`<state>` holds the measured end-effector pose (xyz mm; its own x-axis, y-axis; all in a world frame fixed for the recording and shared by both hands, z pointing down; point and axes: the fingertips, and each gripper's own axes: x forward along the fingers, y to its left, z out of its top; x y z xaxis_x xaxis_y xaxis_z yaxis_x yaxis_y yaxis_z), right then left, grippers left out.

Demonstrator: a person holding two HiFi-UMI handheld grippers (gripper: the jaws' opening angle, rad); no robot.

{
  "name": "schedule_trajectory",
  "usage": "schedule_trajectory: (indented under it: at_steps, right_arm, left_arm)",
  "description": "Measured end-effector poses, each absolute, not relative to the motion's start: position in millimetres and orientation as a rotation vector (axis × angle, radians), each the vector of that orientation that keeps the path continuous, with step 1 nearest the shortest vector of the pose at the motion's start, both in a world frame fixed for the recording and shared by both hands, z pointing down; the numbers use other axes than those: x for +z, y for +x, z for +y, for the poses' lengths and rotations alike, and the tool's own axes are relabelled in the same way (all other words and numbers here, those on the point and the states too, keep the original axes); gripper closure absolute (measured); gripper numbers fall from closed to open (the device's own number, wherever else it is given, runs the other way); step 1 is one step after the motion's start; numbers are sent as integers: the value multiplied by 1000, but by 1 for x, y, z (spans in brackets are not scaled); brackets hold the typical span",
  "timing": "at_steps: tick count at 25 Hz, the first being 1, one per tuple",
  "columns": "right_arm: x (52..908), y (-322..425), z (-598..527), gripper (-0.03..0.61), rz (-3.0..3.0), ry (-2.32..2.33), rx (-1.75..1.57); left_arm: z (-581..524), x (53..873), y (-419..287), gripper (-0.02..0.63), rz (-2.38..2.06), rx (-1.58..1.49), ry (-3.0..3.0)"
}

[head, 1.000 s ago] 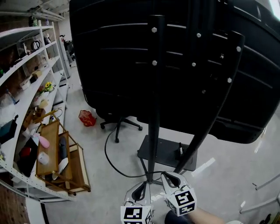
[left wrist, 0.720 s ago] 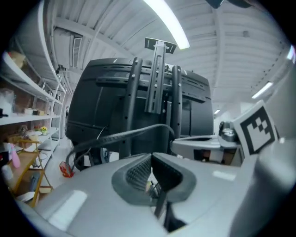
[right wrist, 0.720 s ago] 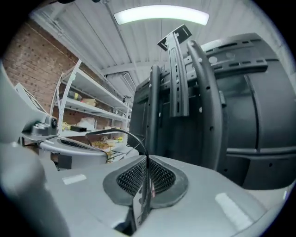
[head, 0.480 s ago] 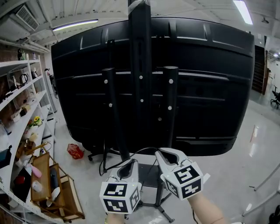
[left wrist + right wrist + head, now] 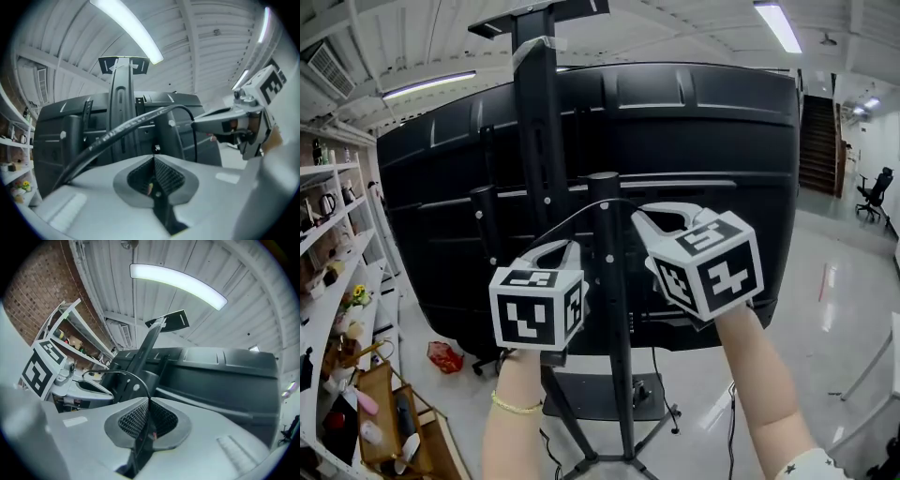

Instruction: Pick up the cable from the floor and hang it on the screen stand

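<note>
The black cable [image 5: 578, 217] arches between my two raised grippers, across an upright of the screen stand [image 5: 605, 281]. My right gripper [image 5: 639, 214] is shut on the cable [image 5: 126, 372], which enters its pads. The cable [image 5: 122, 126] runs past the outer side of my left gripper's [image 5: 568, 246] left jaw and drops away below. The left jaws are shut and I see nothing between them. Both grippers are level with the back of the big black screen [image 5: 703, 131]. The stand's tall centre post [image 5: 539, 141] rises just left of them.
Open shelves [image 5: 328, 234] with small items line the left wall, with a wooden cart [image 5: 384, 412] below them. A red bag [image 5: 445, 356] lies on the floor by the stand's base plate [image 5: 600, 403]. An office chair [image 5: 872, 187] stands far right.
Both grippers have risen from just above the floor to the height of the screen's back, and the cable came up with them. The head view has tilted upward.
</note>
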<state>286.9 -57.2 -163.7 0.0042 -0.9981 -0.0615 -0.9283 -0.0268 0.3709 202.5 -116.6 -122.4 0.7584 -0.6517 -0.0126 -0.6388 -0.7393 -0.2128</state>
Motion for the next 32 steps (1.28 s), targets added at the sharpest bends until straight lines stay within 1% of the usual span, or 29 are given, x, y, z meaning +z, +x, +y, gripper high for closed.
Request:
schedule_trajectory:
  at_steps: [4, 7, 18, 19, 21, 23, 25, 28, 32]
  right_arm:
    - [-205, 300, -76, 568, -1897, 2046, -474]
    - [-221, 304, -91, 566, -1829, 2030, -438]
    - [-218, 313, -117, 560, -1688, 1952, -339]
    - [-213, 314, -116, 550, -1687, 1936, -340]
    - [-201, 315, -109, 498, -1715, 1921, -363]
    - [-191, 314, -98, 479, -1760, 1952, -414]
    - [-182, 310, -82, 486, -1787, 2010, -480]
    - [-156, 300, -59, 524, -1849, 2090, -546]
    - [-86, 287, -39, 575, -2010, 2169, -466]
  left_arm:
    - [-142, -158, 215, 606, 1066, -123, -2713]
    - [-159, -166, 218, 606, 1092, -172, -2722]
    - [-154, -133, 231, 606, 1060, -257, -2687]
    - [-150, -129, 233, 606, 1045, -258, -2694]
    - [-142, -118, 236, 606, 1026, -258, -2705]
    - [-136, -105, 237, 606, 1026, -251, -2708]
    - [-129, -92, 236, 606, 1035, -233, -2714]
    - [-115, -67, 232, 606, 1038, -186, -2750]
    - [-89, -18, 224, 606, 1054, -136, -2794]
